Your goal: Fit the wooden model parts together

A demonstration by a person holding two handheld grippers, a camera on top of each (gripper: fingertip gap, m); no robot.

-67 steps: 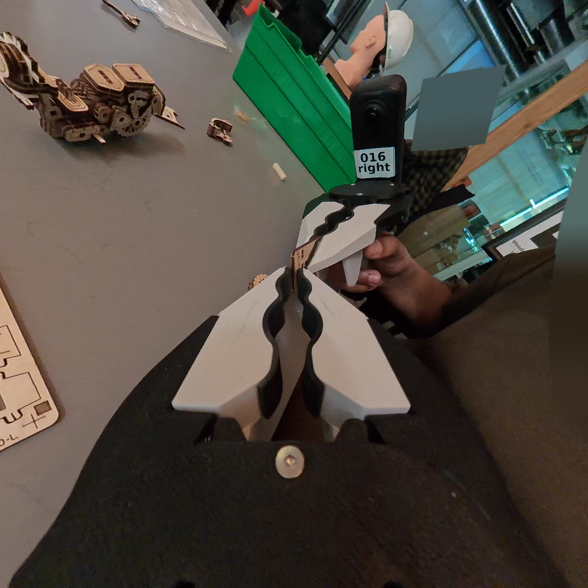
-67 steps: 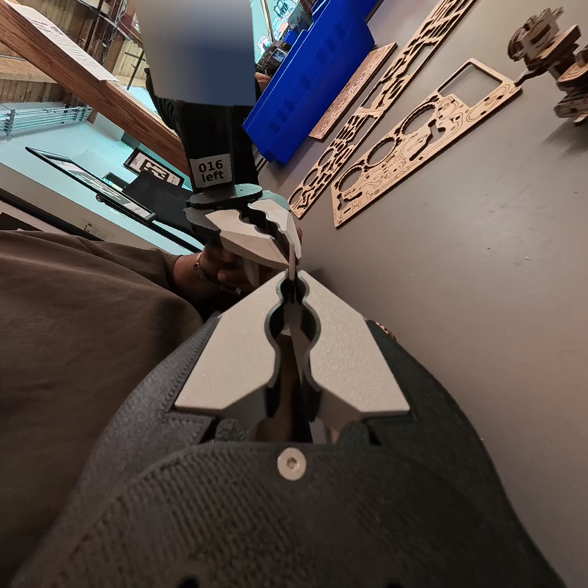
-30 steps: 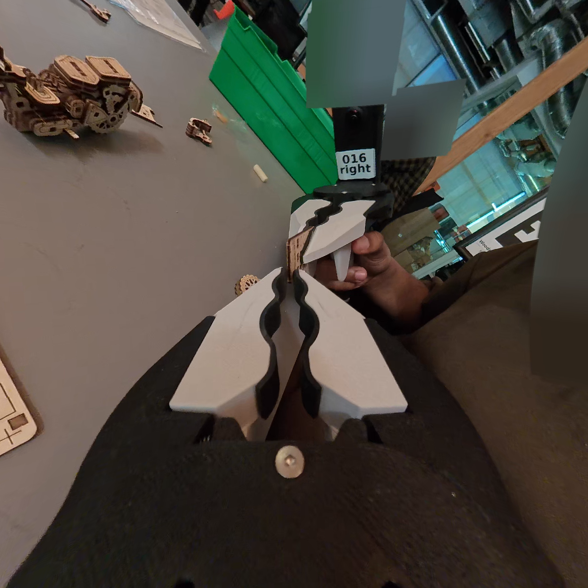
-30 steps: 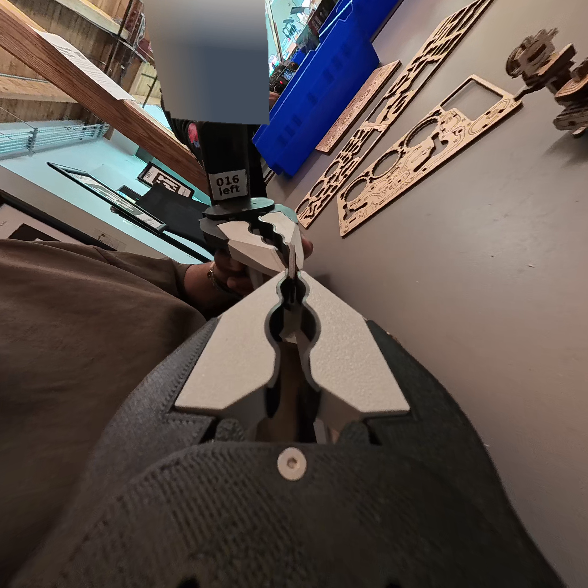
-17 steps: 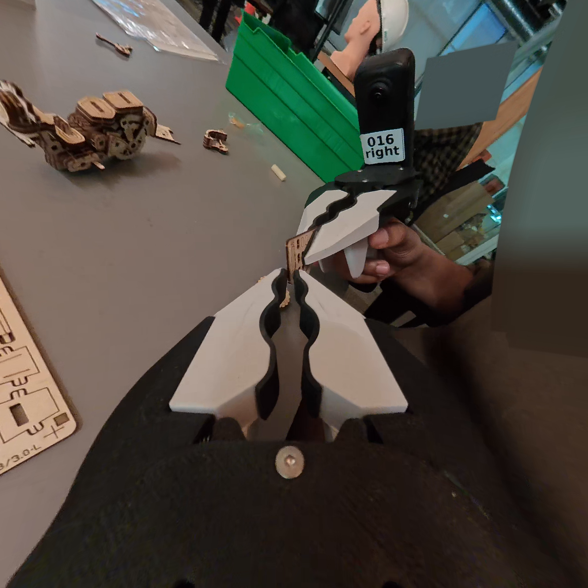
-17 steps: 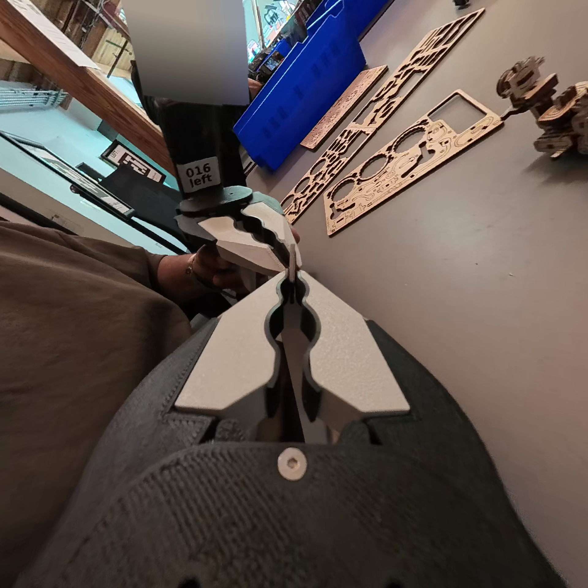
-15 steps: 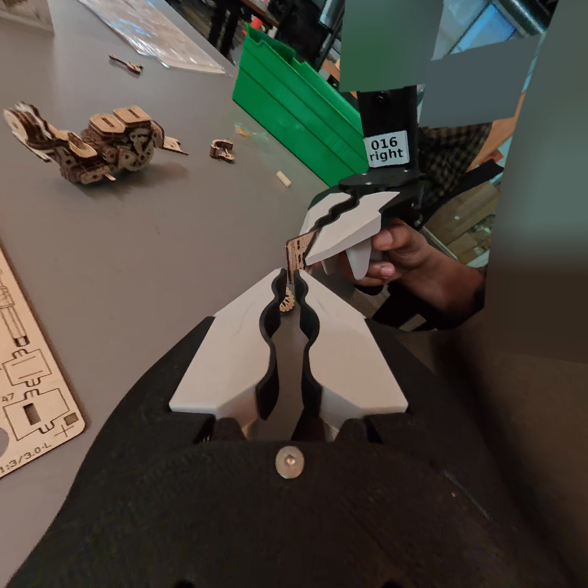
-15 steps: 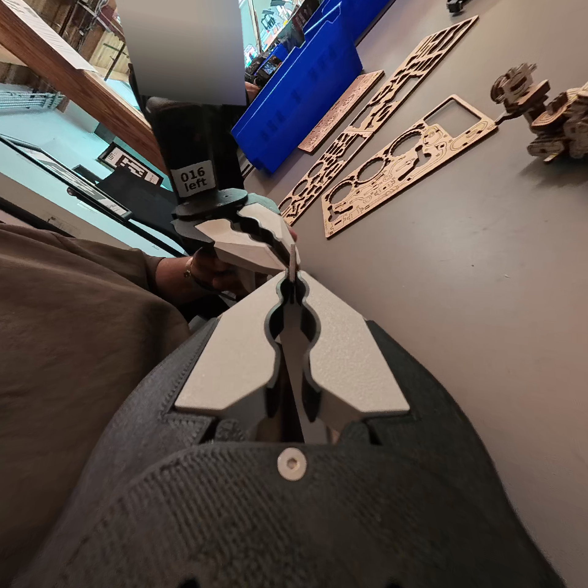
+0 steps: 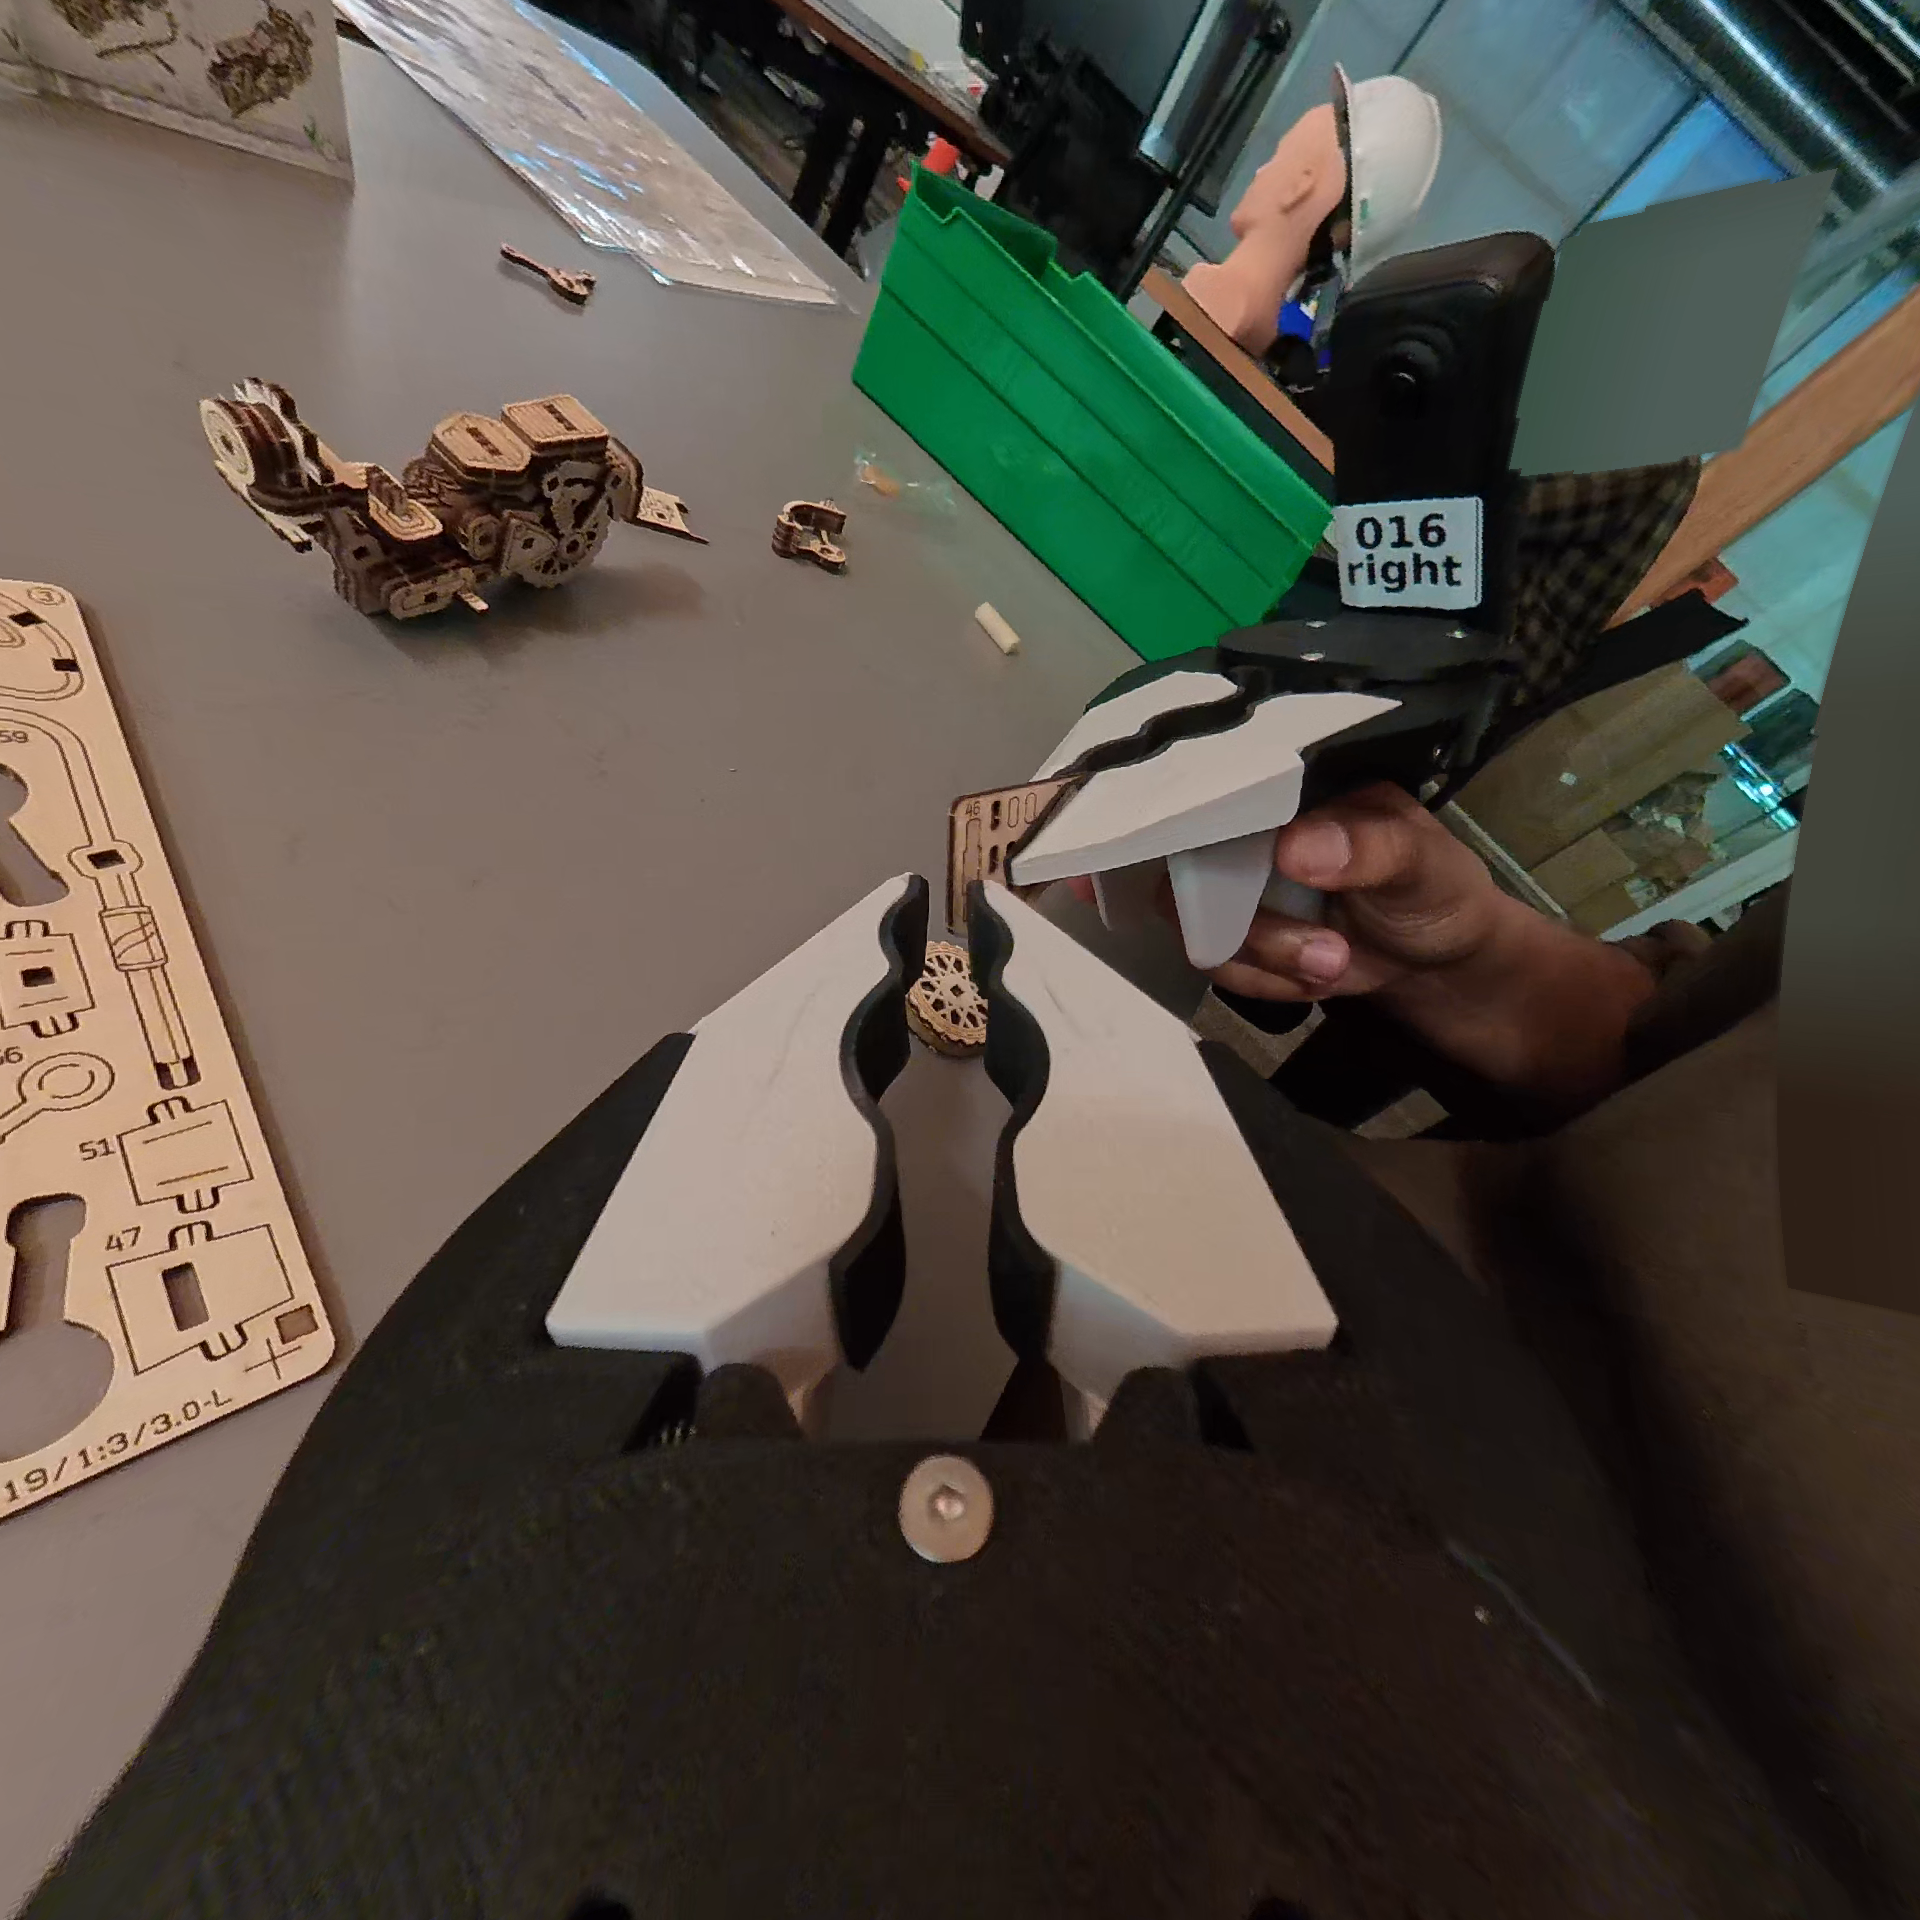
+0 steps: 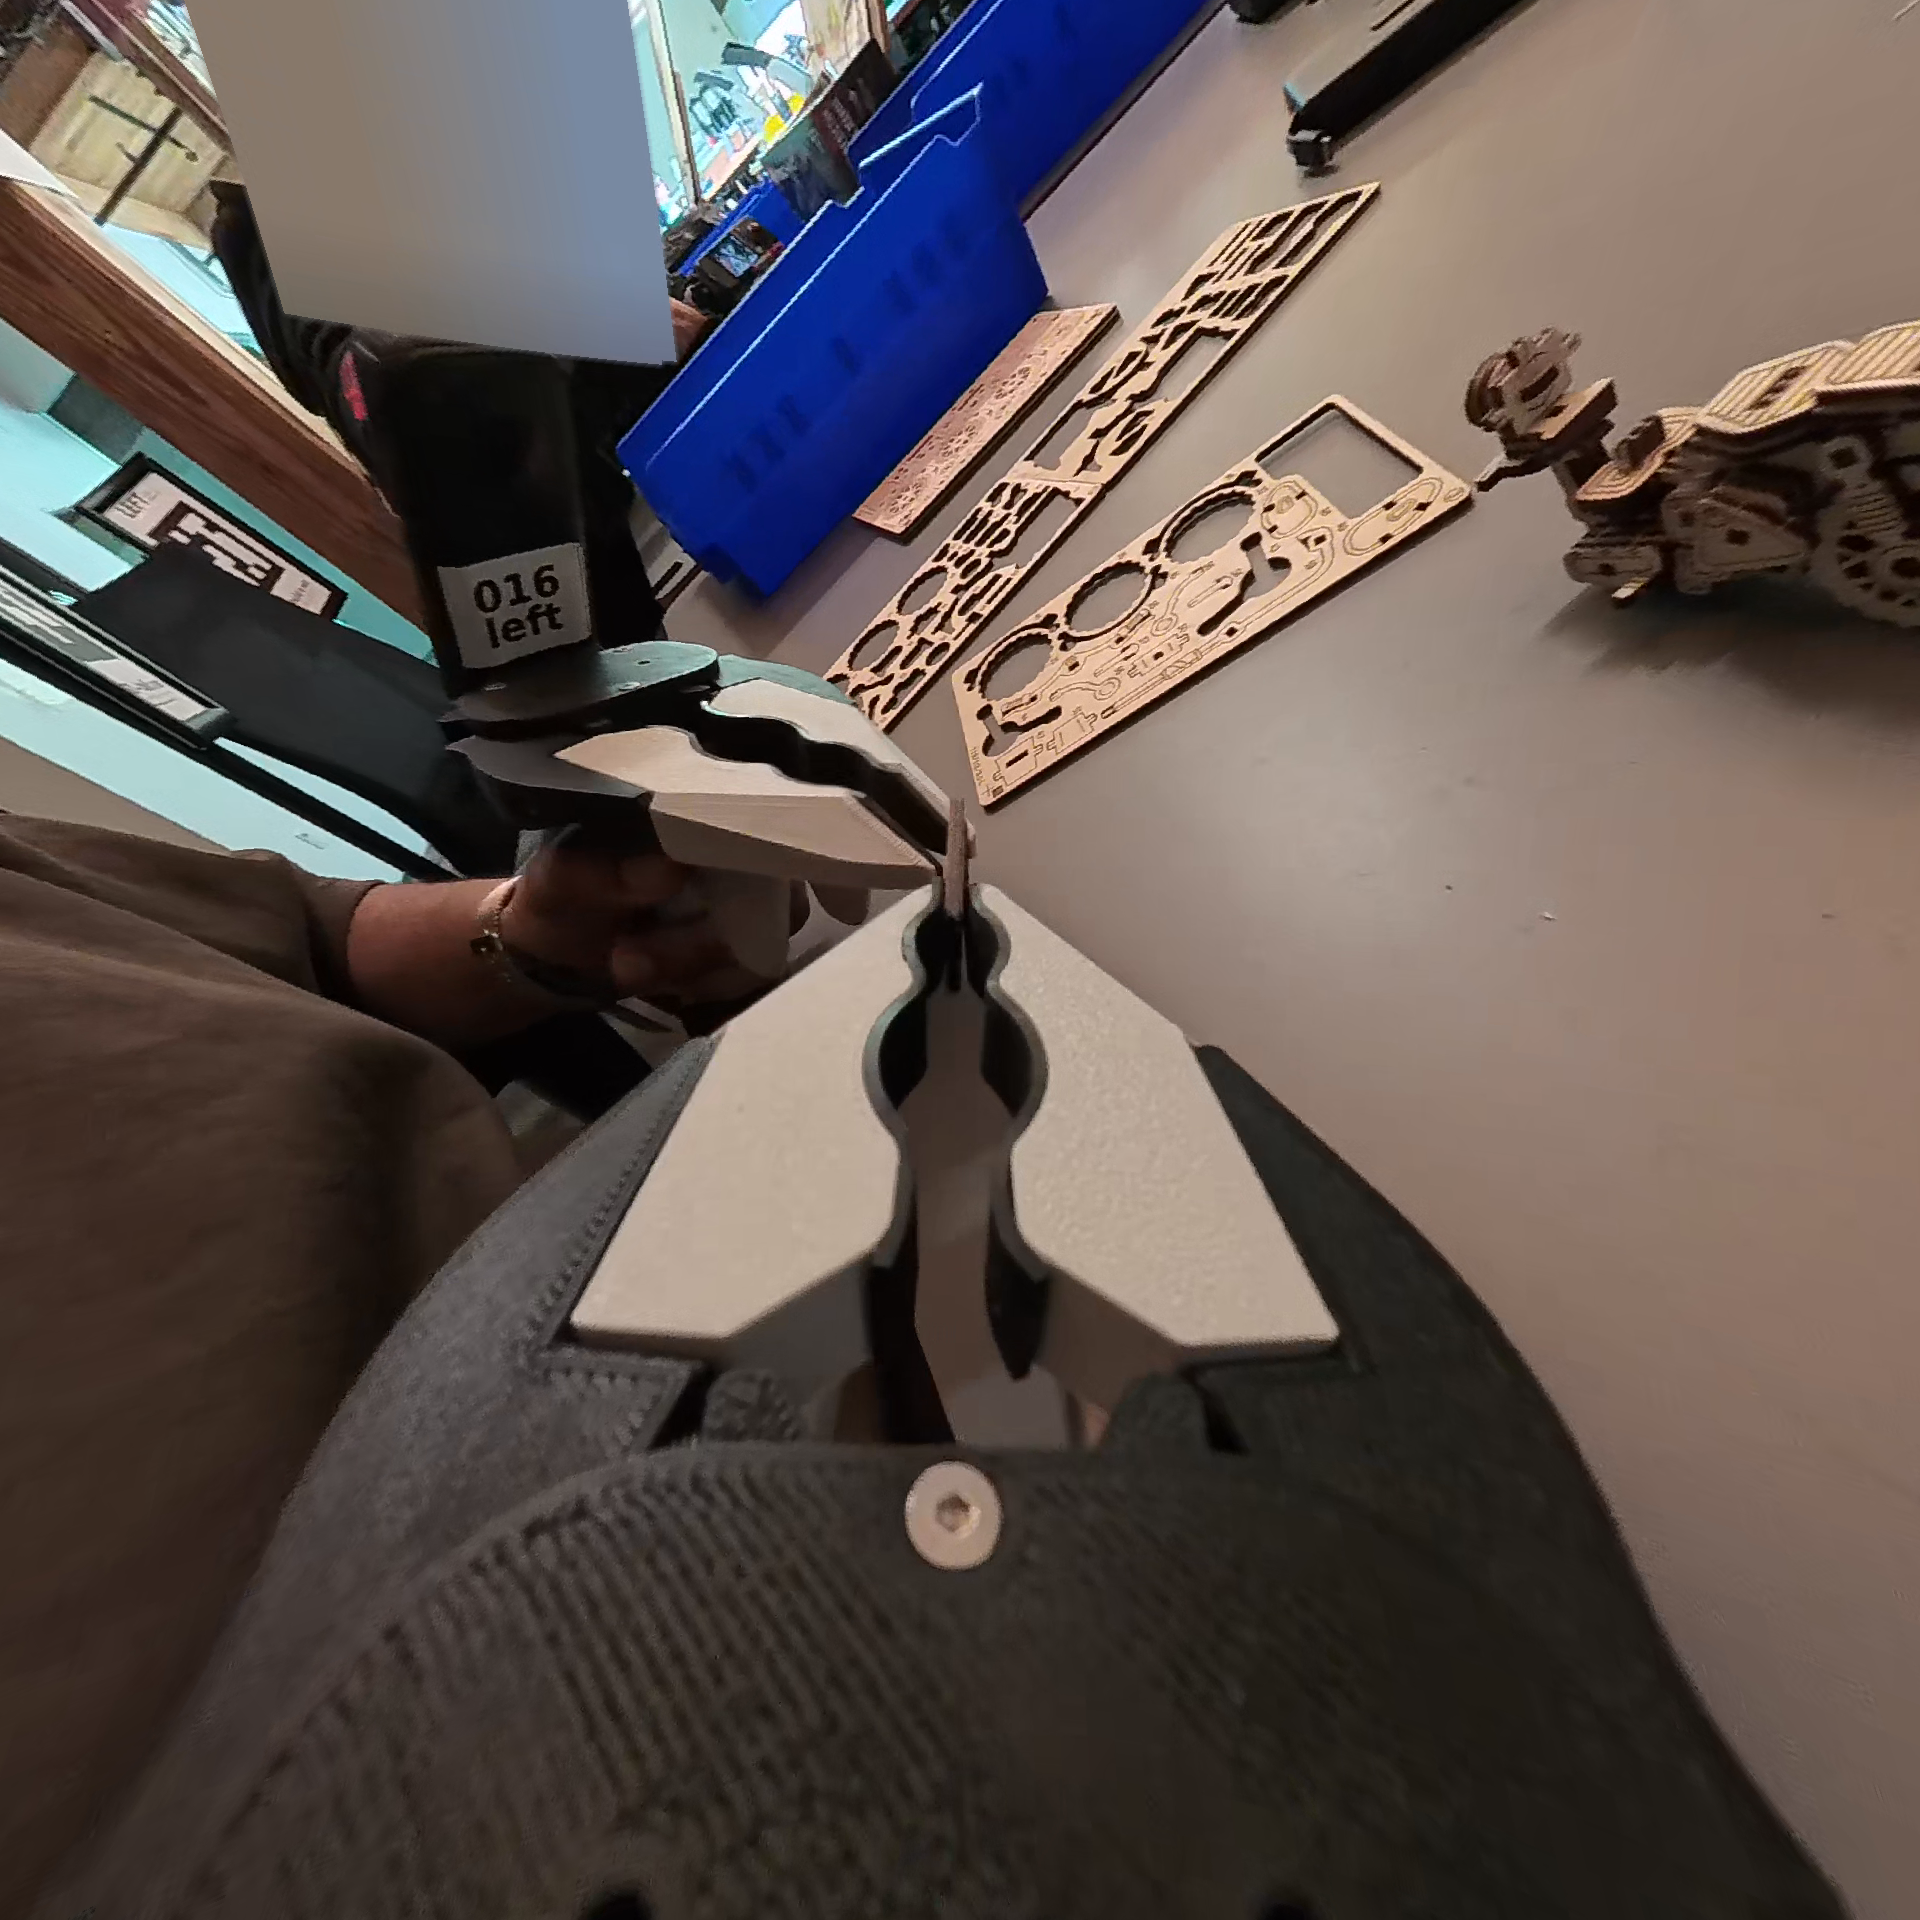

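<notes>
A thin flat wooden piece with engraved marks is clamped in my right gripper, which is shut on it; it shows edge-on in the right wrist view. My left gripper faces the right gripper tip to tip. Its jaws stand a narrow gap apart, with the piece's free end between the tips, against the right-hand finger. Both are held just above the grey table. A small round wooden gear lies on the table below, seen through the left jaws. The part-built wooden model stands farther off and also shows in the right wrist view.
Punched wooden sheets lie at the left and beside a blue bin, one of them nearest. A green bin stands at the back. A small wooden sub-assembly and a white peg lie loose. The person's brown clothing is close behind both grippers. The grippers are tip to tip, or close to it. Left tips and right tips are each some 15 cm from the part-built wooden model. Look for it in the right wrist view too.
The left jaws have parted slightly from the piece they pinched. Both grippers have tilted and lifted a little, so the gear now shows through the left jaws. The right gripper keeps its hold.
</notes>
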